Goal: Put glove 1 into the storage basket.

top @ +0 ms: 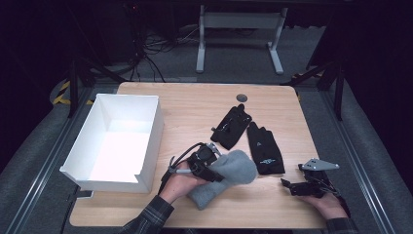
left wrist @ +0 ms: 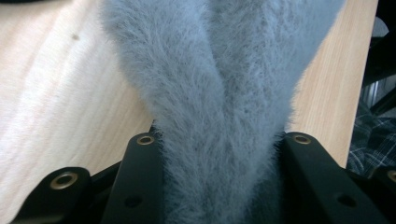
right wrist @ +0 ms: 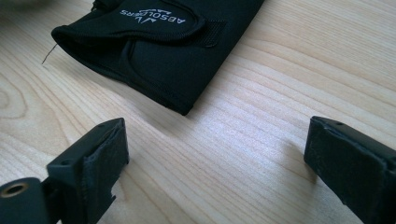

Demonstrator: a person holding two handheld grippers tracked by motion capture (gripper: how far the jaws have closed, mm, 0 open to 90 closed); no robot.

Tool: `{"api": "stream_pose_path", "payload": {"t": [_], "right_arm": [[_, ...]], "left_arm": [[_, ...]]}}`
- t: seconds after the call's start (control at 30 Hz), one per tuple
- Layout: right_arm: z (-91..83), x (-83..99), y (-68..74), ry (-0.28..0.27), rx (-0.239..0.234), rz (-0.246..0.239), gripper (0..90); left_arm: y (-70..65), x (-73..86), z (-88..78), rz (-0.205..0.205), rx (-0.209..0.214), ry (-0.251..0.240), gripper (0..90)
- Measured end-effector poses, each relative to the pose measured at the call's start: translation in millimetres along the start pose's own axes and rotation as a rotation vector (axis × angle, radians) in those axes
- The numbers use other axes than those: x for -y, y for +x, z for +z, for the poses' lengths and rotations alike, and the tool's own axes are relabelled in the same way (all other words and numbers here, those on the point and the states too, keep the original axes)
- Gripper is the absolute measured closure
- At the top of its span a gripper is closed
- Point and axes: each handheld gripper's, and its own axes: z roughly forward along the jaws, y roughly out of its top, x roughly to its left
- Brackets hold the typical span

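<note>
We find the grey fleece piece (top: 229,174) lying on the counter (top: 195,105), just right of the white box (top: 117,141) and touching the near black glove (top: 265,146) at its edge. The left gripper (top: 210,168) has its fingers (left wrist: 140,177) closed on the fleece, which bunches thickly between them. The right gripper (top: 292,185) sits well right of the box, beyond that glove, fingers (right wrist: 100,154) spread wide with nothing between them. A second black glove (top: 231,126) lies farther back.

In our judgement the fleece is light, soft and limp; it will sag and drape once lifted. It is not fragile and unlikely to slip from the pads. A deep pinch on a gathered fold, as present, appears sound.
</note>
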Motion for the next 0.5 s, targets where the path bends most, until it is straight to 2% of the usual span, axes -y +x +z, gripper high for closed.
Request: {"api": "stream_pose_path", "payload": {"t": [0.23,0.3,0.33,0.37,0.4,0.5], "right_arm": [[0.0,0.0,0.0,0.000,0.000,0.000,6.8],[0.0,0.0,0.0,0.000,0.000,0.000,6.8],[0.0,0.0,0.0,0.000,0.000,0.000,6.8],[0.0,0.0,0.0,0.000,0.000,0.000,6.8],[0.0,0.0,0.0,0.000,0.000,0.000,6.8],[0.0,0.0,0.0,0.000,0.000,0.000,6.8]], "left_arm": [[-4.8,-9.3,-22.5,0.011,-0.022,-0.030,65.2],[-9.7,-16.3,-36.2,0.014,-0.037,-0.045,65.0],[-9.7,-16.3,-36.2,0.014,-0.037,-0.045,65.0],[-12.4,-20.7,-44.9,0.017,-0.057,-0.046,65.0],[-12.4,-20.7,-44.9,0.017,-0.057,-0.046,64.9],[-13.8,-28.1,-62.0,0.017,-0.069,-0.068,64.9]]}}
